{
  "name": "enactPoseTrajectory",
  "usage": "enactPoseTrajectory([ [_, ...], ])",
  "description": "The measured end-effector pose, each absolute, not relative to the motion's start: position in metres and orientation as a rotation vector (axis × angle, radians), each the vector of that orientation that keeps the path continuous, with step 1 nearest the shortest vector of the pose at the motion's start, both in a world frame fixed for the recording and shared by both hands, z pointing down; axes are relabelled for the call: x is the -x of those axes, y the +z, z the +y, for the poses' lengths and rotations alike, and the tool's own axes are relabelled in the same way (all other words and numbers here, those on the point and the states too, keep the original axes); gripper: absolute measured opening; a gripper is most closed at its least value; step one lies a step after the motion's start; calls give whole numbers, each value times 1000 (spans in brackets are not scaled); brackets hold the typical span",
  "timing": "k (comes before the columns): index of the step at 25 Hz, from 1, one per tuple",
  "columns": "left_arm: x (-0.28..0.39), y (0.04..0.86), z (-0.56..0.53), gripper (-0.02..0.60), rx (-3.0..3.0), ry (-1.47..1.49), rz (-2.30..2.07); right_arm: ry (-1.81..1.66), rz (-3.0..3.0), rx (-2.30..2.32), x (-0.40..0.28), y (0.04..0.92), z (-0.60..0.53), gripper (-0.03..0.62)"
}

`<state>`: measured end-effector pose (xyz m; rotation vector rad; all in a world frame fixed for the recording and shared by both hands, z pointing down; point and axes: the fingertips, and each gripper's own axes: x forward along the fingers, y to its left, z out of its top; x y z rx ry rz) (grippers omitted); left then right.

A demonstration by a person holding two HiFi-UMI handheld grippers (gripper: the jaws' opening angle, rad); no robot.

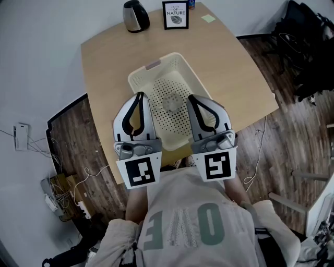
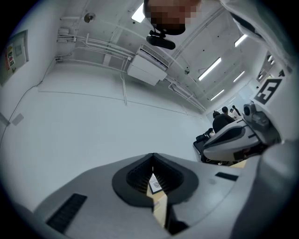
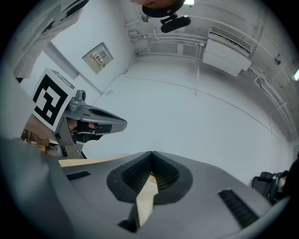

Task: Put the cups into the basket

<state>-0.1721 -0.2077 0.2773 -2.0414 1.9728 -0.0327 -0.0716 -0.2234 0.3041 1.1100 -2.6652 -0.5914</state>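
Wooden table [image 1: 104,62] w/ cream perforated basket [image 1: 136,83] straight ahead of both grippers. L gripper [image 1: 140,95] & R gripper [image 1: 190,97] hover over its near half, jaws pressed together, empty. No cup seen on the table. Grey round thing [image 1: 172,103] on the basket floor, poss. a cup, lies between them, neither nearer.

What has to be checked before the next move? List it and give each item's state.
1. Left tongs empty: ok, shut with nothing between them.
2. Right tongs empty: ok, shut too, with only the basket showing past them.
3. Basket upright on the table, top open: ok.
4. Loose cups within sight to pick up: not ok. The table shows only a kettle, a framed picture and a note.
5. Cup already in the basket: cannot tell. There is a round grey patch on its floor, but it is too unclear to name.
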Motion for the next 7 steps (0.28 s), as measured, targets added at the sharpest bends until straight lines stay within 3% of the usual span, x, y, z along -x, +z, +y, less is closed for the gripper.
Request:
enactPoseTrajectory([
  [7, 169, 287, -211, 9, 2102, -36, 1937, -566, -2661, -1120, 70, 311, -227, -2],
])
